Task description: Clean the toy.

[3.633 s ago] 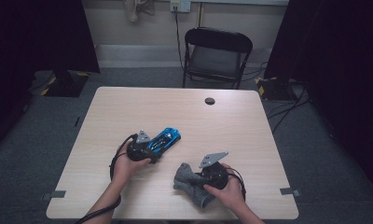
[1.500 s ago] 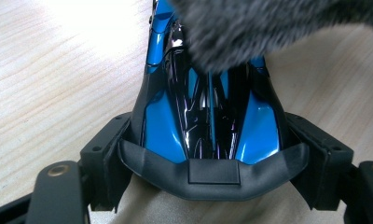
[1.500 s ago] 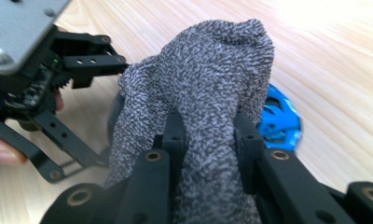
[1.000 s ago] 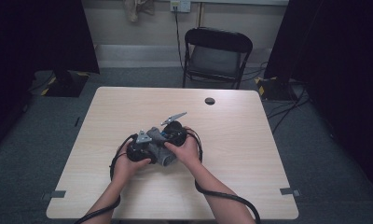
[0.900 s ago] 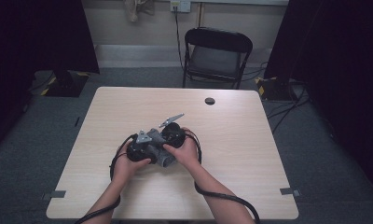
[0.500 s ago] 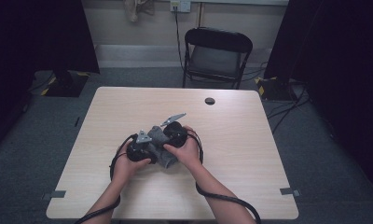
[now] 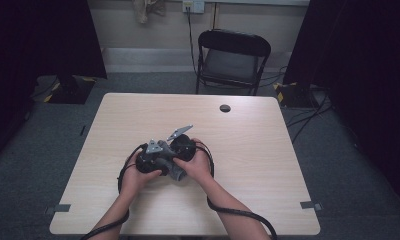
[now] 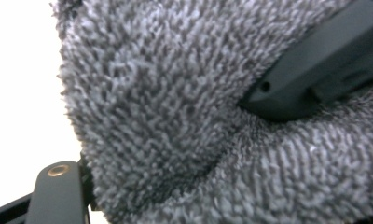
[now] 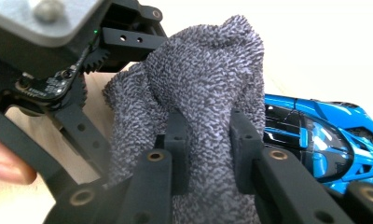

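In the high view, the person's 2 hands meet near the middle of the front half of the bench, the left gripper and the right gripper pressed close together with a grey cloth bunched between and just below them; a small dark disc lies well apart near the far edge, and a black folding chair stands beyond the bench. In the left gripper view, the grey cloth sits right up against the camera, its looped pile blurred, with a black jaw of the other gripper pressing into it at the upper right; whether the left gripper grasps anything I cannot tell from here. In the right gripper view, the right gripper is clenched on a fold of the grey cloth, its jaws having just been closing with the cloth between them, and 2 black pads pinch the fold. Just behind the cloth lies a blue toy car, held at its left end by the left gripper, which shows at the upper left.
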`<control>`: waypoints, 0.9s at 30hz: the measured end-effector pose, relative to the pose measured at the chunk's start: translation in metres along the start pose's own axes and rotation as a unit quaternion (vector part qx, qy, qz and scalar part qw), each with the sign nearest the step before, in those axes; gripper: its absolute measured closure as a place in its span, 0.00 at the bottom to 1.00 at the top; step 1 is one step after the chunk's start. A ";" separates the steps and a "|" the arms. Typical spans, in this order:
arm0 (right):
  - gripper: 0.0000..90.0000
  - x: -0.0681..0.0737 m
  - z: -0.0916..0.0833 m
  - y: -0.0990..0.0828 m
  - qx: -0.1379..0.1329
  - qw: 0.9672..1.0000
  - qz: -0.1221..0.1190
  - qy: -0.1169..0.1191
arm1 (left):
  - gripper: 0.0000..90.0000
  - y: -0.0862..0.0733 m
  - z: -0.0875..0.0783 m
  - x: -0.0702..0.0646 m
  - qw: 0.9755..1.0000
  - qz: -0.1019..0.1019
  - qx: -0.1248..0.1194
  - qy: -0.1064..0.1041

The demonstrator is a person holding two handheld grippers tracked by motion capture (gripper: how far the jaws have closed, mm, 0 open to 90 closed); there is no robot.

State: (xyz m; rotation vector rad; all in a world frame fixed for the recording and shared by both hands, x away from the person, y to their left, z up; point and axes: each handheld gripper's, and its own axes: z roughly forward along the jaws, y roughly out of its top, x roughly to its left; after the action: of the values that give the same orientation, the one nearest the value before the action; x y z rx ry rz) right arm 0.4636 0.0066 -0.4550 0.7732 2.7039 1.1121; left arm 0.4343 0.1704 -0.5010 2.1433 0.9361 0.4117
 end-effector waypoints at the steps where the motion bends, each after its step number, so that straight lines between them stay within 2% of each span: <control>1: 0.85 -0.001 0.000 0.000 0.001 1.000 -0.002 0.000 | 0.27 0.000 0.000 0.000 1.000 0.000 0.000 0.000; 5: 0.86 0.000 0.001 0.002 0.006 1.000 0.004 -0.005 | 0.27 0.000 0.000 0.000 1.000 0.000 0.000 0.000; 13: 0.87 -0.014 -0.004 0.003 -0.001 0.999 0.043 0.000 | 0.27 0.000 0.000 0.000 1.000 0.000 0.000 0.000; 19: 0.87 -0.020 -0.004 0.009 0.005 0.999 0.046 -0.016 | 0.27 -0.001 -0.001 -0.001 1.000 -0.004 0.001 -0.003; 27: 0.87 -0.037 -0.005 0.011 0.002 0.997 0.075 -0.032 | 0.27 -0.003 -0.004 0.000 1.000 -0.002 0.000 -0.004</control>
State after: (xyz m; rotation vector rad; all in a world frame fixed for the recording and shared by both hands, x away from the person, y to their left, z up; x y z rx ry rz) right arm 0.4983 -0.0081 -0.4471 1.0082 2.6324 1.0908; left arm 0.4303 0.1738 -0.5011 2.1413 0.9367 0.4001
